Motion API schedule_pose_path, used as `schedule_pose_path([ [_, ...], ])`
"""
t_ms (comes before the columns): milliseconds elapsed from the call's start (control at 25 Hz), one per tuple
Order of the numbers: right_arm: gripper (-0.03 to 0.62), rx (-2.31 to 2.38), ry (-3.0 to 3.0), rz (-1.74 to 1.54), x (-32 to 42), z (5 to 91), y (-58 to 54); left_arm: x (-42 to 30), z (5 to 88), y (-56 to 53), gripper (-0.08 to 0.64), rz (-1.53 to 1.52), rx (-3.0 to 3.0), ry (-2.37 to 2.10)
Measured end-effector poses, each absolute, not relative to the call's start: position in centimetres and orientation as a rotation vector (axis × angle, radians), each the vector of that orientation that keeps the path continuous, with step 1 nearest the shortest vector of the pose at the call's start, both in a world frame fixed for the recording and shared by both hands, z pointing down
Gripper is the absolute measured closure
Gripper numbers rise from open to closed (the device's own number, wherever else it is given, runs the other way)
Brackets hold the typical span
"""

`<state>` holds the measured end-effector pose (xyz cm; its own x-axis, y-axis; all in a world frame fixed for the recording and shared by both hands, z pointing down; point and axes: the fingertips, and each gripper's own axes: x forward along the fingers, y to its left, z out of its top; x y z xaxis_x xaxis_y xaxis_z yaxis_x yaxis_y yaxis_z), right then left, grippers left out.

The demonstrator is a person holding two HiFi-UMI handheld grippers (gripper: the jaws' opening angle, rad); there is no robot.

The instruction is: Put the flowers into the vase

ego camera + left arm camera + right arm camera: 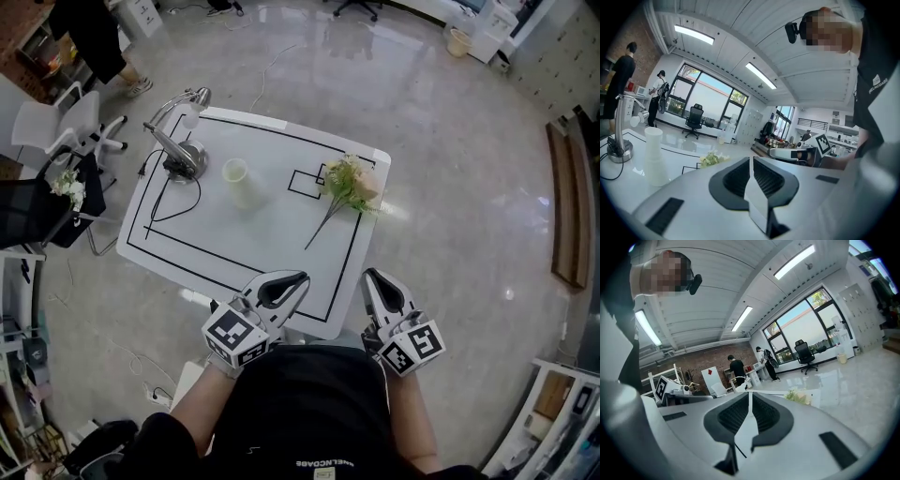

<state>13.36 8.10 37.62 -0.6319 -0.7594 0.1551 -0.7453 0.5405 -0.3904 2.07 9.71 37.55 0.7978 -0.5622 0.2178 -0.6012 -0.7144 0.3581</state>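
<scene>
- A polished grey stone floor [450,159] lay around a white rectangular worktop [272,253] marked with black border lines, and big windows and ceiling strip lights showed in the two gripper views.
- A pale cream cylindrical vase [240,182] stood upright on the worktop, left of the middle, with nothing in it that could be seen.
- The bunch of pale pink and green artificial flowers [350,185] lay on its side near the worktop's right edge. Its blossoms lay over a small black rectangle outline [302,183], and its thin stem ran toward the near side.
- The flowers and the vase were well apart, with bare worktop between them.
- A chrome desk lamp [178,142] with a round base stood at the far left of the worktop, just left of the vase, and a black cord [184,208] looped from it across the surface.
- The left claw [289,284] hung over the near edge of the worktop, pointing toward the vase side. Its jaws were pressed together with nothing between them.
- The right claw [377,284] hung beside it at the near right corner, pointing toward the flowers. Its jaws were likewise closed and empty.
- Neither claw touched the flowers or the vase.
- A white chair [66,127] stood on the floor beyond the lamp end of the worktop, and a person in black [98,42] stood near it.
</scene>
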Motion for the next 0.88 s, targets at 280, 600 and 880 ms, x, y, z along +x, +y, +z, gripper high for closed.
schedule_pose_path([
  [280, 0.578, -1.26, 2.777, -0.691, 16.1, 38.8, 5.5, 4.7, 38.3, 7.3, 0.545, 0.167, 2.534, -0.953],
  [600, 0.578, -1.204, 2.812, -0.728, 17.9, 40.3, 3.3, 6.6, 39.7, 4.5, 0.496, 0.236, 2.489, -1.019],
  [880, 0.578, -1.26, 2.785, -0.77, 18.6, 41.5, 2.4, 6.9, 41.3, 1.4, 0.465, 0.315, 2.462, -0.991],
])
